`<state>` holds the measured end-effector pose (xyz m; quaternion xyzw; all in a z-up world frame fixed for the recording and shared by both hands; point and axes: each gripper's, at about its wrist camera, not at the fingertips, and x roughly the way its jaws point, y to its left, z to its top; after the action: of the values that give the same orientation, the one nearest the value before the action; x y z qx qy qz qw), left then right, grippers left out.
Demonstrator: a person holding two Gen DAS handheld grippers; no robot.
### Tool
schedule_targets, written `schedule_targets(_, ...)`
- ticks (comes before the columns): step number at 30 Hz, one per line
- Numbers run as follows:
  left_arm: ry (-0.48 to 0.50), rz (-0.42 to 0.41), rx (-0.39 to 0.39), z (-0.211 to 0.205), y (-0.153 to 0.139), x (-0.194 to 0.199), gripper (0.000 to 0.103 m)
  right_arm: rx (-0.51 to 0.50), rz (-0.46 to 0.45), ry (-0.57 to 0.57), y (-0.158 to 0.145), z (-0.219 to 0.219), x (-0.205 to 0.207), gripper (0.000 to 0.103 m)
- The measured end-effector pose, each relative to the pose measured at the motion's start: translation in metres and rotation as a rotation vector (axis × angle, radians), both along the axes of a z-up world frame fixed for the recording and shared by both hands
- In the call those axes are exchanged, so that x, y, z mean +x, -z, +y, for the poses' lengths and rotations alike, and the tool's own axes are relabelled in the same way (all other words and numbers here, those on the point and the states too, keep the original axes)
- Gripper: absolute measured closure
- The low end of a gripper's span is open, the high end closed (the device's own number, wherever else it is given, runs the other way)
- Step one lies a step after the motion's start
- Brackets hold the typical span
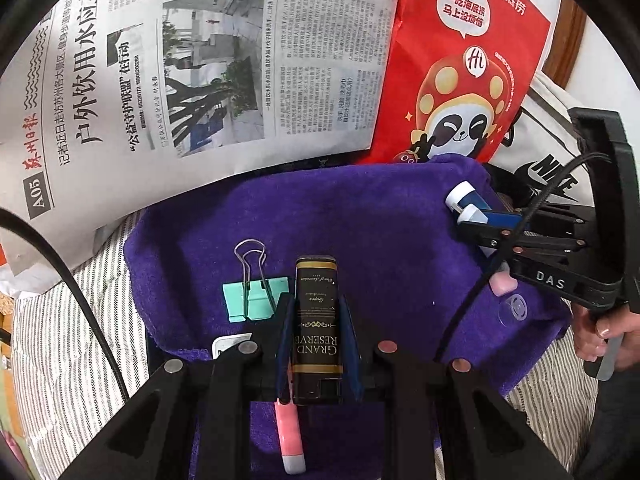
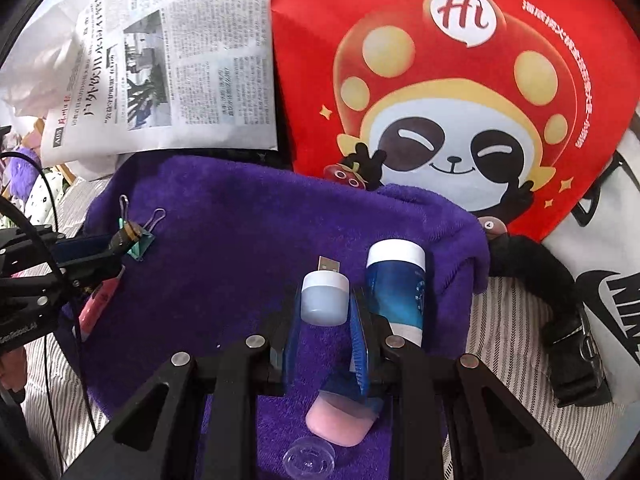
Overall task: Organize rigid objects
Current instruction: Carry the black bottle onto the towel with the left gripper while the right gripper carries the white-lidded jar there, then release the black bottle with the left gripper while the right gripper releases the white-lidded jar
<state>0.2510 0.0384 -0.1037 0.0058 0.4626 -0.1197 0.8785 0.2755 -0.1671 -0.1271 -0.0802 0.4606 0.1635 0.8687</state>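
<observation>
A purple towel [image 1: 380, 220] [image 2: 240, 232] holds the objects. My left gripper [image 1: 318, 312] is shut on a black and gold lighter [image 1: 316, 328], marked GRAND RESERVE, above the towel's near left. A teal binder clip [image 1: 256, 300] [image 2: 140, 242] lies just left of it. A pink tube [image 1: 290, 440] lies under the left gripper. My right gripper [image 2: 324, 312] is shut on a small white USB light [image 2: 324, 298] at the towel's right. A blue bottle with a white cap [image 2: 398, 284] lies right of its fingers. A pink eraser [image 2: 340, 422] and a clear suction cup [image 2: 308, 460] lie below.
A newspaper [image 1: 180, 80] and a red panda bag [image 1: 460, 72] [image 2: 460, 100] stand behind the towel. A white Nike bag [image 2: 600, 280] and a black strap [image 2: 560, 320] lie at the right. Striped bedding [image 1: 80, 320] surrounds the towel.
</observation>
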Motion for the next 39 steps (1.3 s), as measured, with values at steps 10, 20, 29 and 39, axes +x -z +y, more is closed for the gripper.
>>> schedule_targets(10,0.000,0.025,-0.006,0.002,0.008,0.007,0.081,-0.042,0.010,-0.006,0.019,0.016,0.010,0.079)
schedule_targets(20,-0.008,0.037,-0.025,0.005,0.010,0.009,0.081,-0.043,0.033,-0.026,0.027,0.019,0.019,0.079)
schedule_targets(29,-0.014,0.048,-0.054,-0.004,0.017,0.012,0.081,-0.072,-0.057,-0.056,-0.011,0.013,0.006,0.042)
schedule_targets(39,-0.004,0.045,0.074,-0.031,0.028,0.012,0.080,-0.005,-0.084,-0.013,-0.036,-0.017,0.008,0.042)
